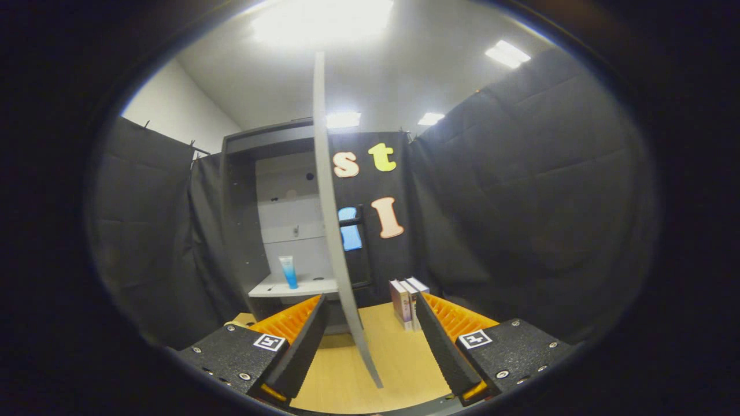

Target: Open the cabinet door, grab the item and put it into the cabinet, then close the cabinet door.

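The dark cabinet [243, 190] stands ahead and to the left, its door [330, 219] swung open and seen edge-on as a thin grey blade. The door's free edge runs down between my fingers. My gripper [370, 315] is open, with a wide gap on either side of the door edge and neither finger touching it. A blue tube [288, 271] stands upright on the white shelf [300, 287] inside the cabinet, beyond the left finger. A few small boxes [407, 301] stand upright on the wooden table [381, 346], just ahead of the right finger.
Black cloth walls close in the booth on the left, back and right. The cabinet's inner back panel is pale grey with a few holes. Bright ceiling lights shine overhead.
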`<state>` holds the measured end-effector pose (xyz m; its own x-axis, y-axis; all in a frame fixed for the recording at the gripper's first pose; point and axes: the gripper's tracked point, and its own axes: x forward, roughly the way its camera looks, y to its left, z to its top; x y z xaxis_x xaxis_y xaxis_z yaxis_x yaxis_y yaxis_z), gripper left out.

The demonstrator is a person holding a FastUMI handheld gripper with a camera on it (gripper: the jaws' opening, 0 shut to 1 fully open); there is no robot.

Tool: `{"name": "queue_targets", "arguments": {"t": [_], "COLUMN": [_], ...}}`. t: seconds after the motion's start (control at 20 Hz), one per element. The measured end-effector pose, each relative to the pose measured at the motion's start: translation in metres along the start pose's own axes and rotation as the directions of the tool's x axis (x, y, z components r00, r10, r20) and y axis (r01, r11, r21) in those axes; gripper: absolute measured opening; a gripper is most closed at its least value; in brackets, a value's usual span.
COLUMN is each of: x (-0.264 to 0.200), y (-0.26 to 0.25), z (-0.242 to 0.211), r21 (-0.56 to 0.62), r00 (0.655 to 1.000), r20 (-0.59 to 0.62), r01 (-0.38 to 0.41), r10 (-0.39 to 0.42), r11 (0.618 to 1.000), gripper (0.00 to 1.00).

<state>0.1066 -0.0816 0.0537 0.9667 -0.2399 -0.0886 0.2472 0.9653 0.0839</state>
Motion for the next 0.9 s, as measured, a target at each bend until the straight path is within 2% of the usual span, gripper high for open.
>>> {"name": "queue_targets", "arguments": {"t": [0.2,0.45,0.65,0.8,0.9], "x": [0.019,0.055,0.082,0.096,0.097], "y": [-0.038,-0.071,-0.066,-0.042,-0.041], "z": [0.017,0.031,0.026,0.018,0.018], "r21": [0.023,0.011,-0.007,0.005,-0.033], "r00": [0.993,0.962,0.960,0.977,0.975], "r20": [0.037,0.074,0.049,0.015,0.033], "r01": [0.115,0.263,0.276,0.211,0.222], "r10": [-0.116,-0.263,-0.275,-0.211,-0.220], "r11": [0.993,0.965,0.961,0.977,0.975], "gripper": [0.94,0.94,0.94,0.95,0.92]}}
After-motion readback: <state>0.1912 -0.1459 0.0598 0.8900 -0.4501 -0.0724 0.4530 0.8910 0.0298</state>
